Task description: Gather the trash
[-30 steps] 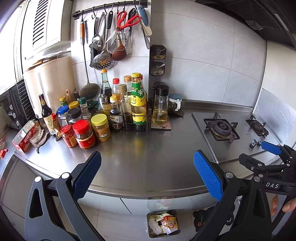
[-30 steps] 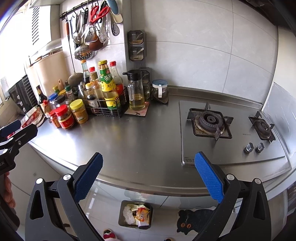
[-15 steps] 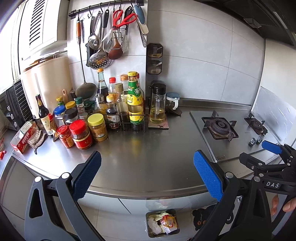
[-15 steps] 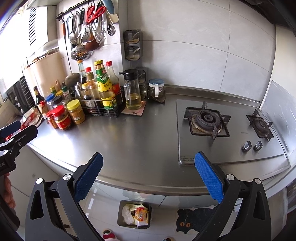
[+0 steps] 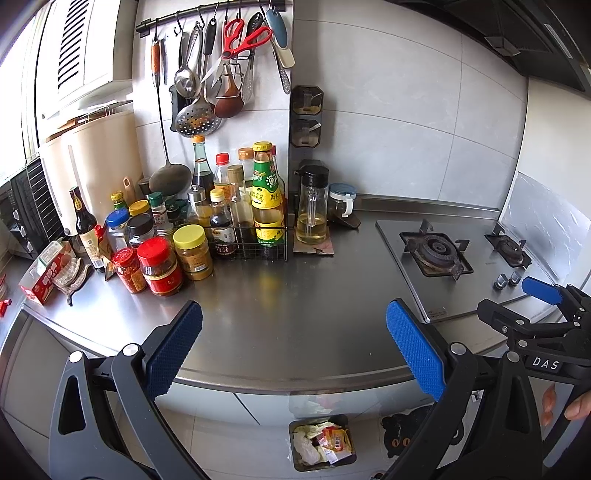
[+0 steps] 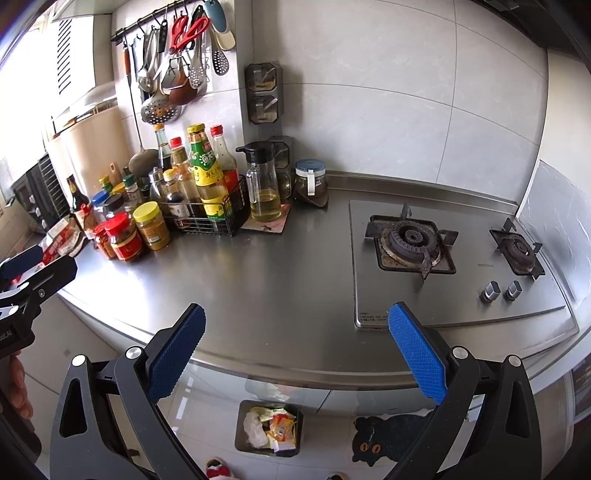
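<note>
— Where was the trash when we looked?

— In the bin (image 5: pixel 322 442) on the floor, below the counter's front edge: crumpled white wrap and orange packets, also plain from the right wrist (image 6: pixel 269 427). We saw no loose litter on the steel counter (image 5: pixel 288 314).

— And our tongs?

— The left gripper (image 5: pixel 293 349) had its blue pads wide apart, holding nothing; the right gripper (image 6: pixel 295 350) the same. Both hung above the counter's near edge.

— What had changed over the last second?

— Little. The jars (image 5: pixel 159 266) and the utensil rail (image 5: pixel 210 14) had slid slightly in both views, so we had only drifted. We judged the collecting done, or a last scan under way.

— What couldn't we make out?

— The left end of the counter, past the red carton (image 5: pixel 44 280) and the cloth (image 5: pixel 72 275), was cut off and squeezed by the lens. Whether that carton counted as trash, we couldn't tell. The bin's depth was hidden too.
</note>
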Demonstrator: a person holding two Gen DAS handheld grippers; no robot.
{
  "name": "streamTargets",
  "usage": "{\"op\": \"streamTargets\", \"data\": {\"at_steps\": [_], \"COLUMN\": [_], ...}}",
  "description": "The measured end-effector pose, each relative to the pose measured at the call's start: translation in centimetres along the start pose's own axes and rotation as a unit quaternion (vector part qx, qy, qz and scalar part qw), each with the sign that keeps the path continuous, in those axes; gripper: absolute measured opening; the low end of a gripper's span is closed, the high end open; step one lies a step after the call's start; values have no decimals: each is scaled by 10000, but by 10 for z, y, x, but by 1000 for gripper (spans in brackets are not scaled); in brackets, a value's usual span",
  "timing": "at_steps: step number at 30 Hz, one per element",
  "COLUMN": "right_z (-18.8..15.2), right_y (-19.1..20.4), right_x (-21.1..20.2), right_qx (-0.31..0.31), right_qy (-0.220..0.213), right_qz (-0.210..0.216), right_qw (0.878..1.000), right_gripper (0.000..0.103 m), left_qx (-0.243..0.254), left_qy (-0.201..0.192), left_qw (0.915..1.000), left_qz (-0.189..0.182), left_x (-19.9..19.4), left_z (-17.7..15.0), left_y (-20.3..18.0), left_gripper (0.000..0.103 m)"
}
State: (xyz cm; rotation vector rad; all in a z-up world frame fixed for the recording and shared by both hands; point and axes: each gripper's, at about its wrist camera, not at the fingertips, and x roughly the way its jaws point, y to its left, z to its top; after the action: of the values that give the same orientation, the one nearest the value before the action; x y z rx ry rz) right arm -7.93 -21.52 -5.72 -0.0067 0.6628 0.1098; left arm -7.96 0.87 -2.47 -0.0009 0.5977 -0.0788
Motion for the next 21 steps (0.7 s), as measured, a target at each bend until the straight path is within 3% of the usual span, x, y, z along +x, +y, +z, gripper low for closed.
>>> {"op": "streamTargets", "data": {"at_steps": [21], "right_z": [3], "right_y": [6], "right_x": [-2], "right_qx": [-46], "right_qy": [-47], "right_qz": [-5], "right_qw": [10000], "right_gripper": [100], "left_qx": [-30], "left_qy": [-35], "left_qw": [10000], "left_qz": [34], "left_x": [-6], "left_z": [0], "left_y": [4], "left_gripper": [95]}}
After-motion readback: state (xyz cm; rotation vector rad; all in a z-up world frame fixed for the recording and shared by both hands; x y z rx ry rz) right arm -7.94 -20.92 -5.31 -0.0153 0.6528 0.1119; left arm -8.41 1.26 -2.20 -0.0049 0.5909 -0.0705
